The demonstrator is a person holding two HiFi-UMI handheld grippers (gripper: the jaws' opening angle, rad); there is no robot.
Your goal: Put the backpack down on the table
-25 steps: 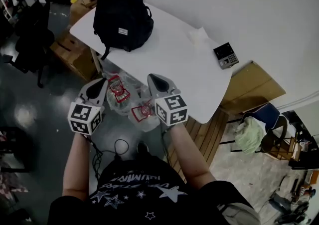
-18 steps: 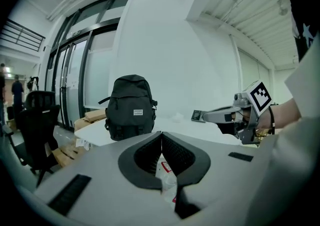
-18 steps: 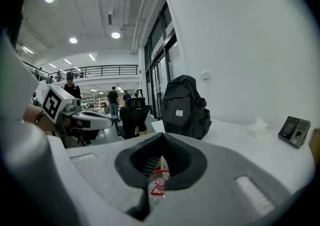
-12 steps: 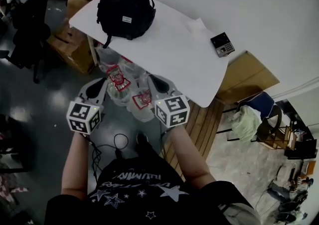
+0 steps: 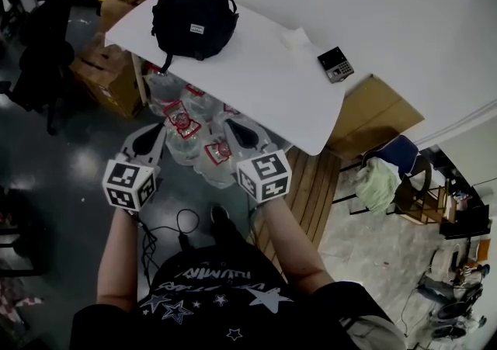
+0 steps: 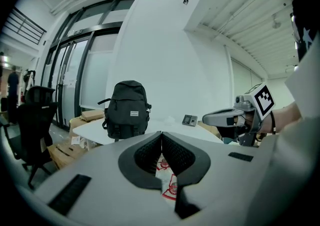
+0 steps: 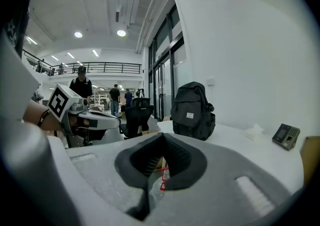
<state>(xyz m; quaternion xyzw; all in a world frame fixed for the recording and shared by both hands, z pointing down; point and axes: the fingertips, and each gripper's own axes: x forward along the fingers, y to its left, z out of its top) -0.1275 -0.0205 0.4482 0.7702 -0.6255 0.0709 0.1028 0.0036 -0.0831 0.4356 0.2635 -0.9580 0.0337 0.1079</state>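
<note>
The black backpack (image 5: pixel 194 7) stands upright at the left end of the white table (image 5: pixel 256 84). It also shows ahead in the left gripper view (image 6: pixel 126 109) and the right gripper view (image 7: pixel 192 110). My left gripper (image 5: pixel 151 133) hovers off the table's near edge, over the floor, shut with nothing between its jaws (image 6: pixel 161 135). My right gripper (image 5: pixel 233 128) is level beside it, also shut and empty (image 7: pixel 162 137). Both point toward the backpack and are well short of it.
Several plastic water bottles (image 5: pixel 186 127) lie under the table's near edge. A card reader (image 5: pixel 335 65) and crumpled tissue (image 5: pixel 293 36) lie on the table. Cardboard boxes (image 5: pixel 105 77) and a black office chair (image 5: pixel 43 53) are at the left, a wooden panel (image 5: pixel 373 119) at the right.
Both grippers have drawn back from the table toward the person, still shut and empty. The backpack has stayed upright on the table.
</note>
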